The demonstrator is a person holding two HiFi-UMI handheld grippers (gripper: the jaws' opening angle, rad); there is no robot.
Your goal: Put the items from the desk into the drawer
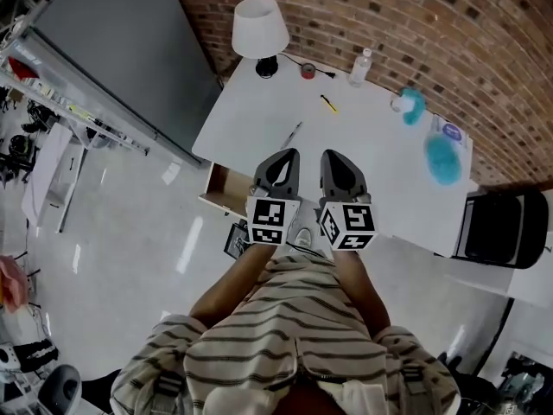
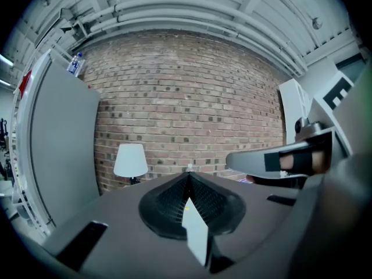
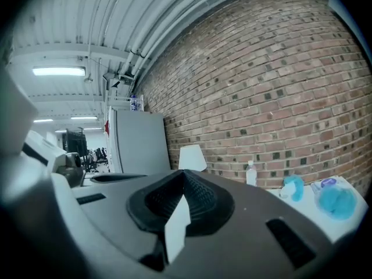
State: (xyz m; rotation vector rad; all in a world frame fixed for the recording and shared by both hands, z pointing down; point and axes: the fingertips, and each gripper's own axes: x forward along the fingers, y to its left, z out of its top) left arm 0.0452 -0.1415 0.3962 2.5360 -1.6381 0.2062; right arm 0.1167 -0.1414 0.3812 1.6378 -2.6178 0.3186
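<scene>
Left gripper (image 1: 278, 169) and right gripper (image 1: 342, 169) are held side by side over the near edge of the white rectangular desk (image 1: 251, 119). Both jaw pairs are seen pressed fully together, with nothing gripped. Left on the desk: thin grey pen (image 1: 292, 134), yellow pen (image 1: 329, 104), small red roll (image 1: 308, 71), clear plastic bottle (image 1: 360, 67), teal object (image 1: 410, 105), blue oval object (image 1: 442, 158), white-shaded table lamp (image 1: 259, 28). The open wooden drawer (image 1: 226, 188) is seen under the desk's near-left corner, beside the left gripper.
</scene>
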